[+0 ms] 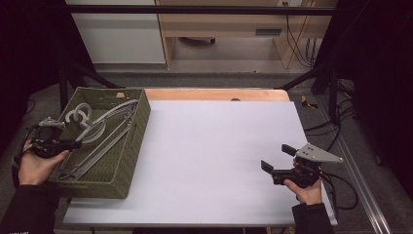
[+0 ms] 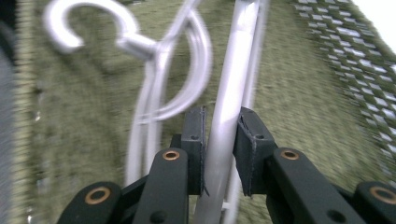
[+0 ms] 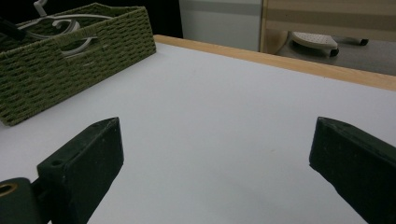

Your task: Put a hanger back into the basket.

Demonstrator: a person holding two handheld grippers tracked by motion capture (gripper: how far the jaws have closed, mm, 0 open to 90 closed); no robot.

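A green woven basket stands at the table's left and holds a few silver clothes hangers. My left gripper reaches into it from the left. In the left gripper view its jaws are shut on one straight hanger bar, with a hook and a curved wire loop just beyond. My right gripper hovers low over the white table top at the right, open and holding nothing. From there the basket lies far to the left, hangers showing above its rim.
A strip of wooden table edge runs along the far side of the white top. Black frame posts stand at both sides, and cables lie on the floor at the right. A white cabinet and a wooden unit stand beyond the table.
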